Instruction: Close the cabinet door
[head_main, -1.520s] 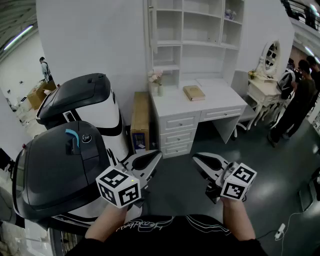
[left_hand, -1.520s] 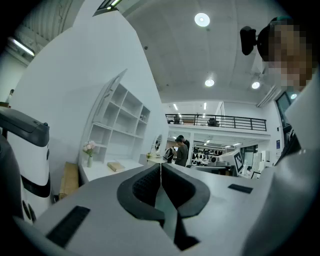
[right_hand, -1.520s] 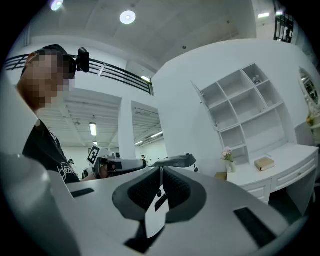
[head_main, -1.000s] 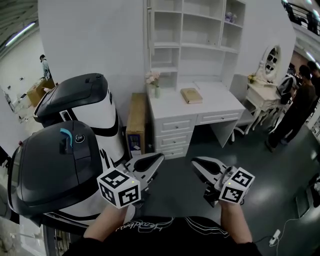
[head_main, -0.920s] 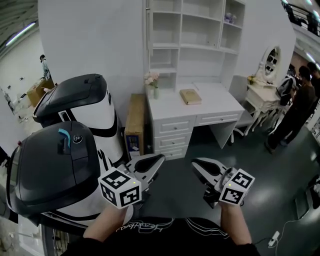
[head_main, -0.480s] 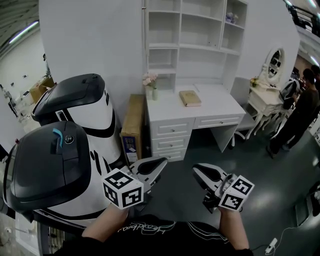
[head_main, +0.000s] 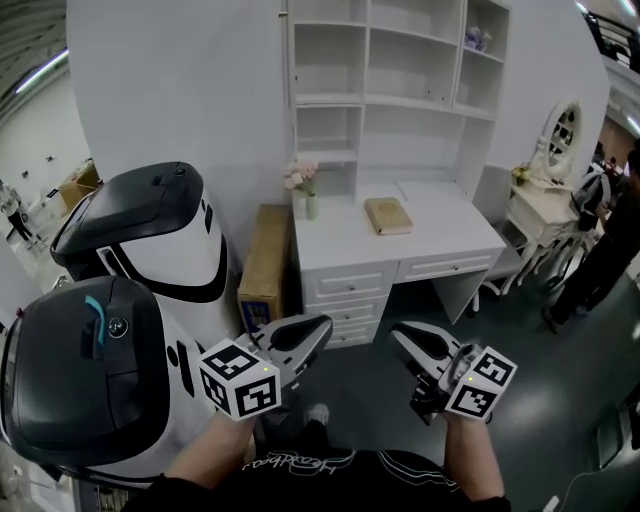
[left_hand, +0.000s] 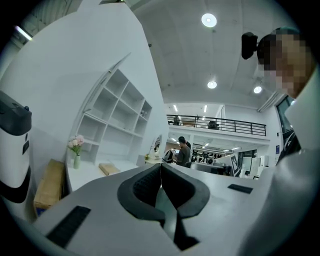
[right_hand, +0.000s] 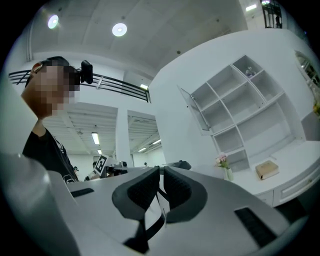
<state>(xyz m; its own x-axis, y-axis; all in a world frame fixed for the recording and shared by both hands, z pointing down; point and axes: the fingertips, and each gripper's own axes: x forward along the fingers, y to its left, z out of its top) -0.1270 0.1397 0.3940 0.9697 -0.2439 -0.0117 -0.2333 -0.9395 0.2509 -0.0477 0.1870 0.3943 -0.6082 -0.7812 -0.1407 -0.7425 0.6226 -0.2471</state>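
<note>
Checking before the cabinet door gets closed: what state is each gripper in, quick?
Left gripper: closed, holding nothing.
Right gripper: closed, holding nothing.

Your left tongs (head_main: 322, 326) and right tongs (head_main: 396, 334): pale grey shells, black pads. Marker cubes (head_main: 240, 377): black-and-white squares. Ahead of the tongs: white desk (head_main: 450, 240), tan book (head_main: 388, 215), pink flowers (head_main: 299, 175). Left of them: black-and-white machines (head_main: 150, 240). Floor (head_main: 540, 400): dark grey.
</note>
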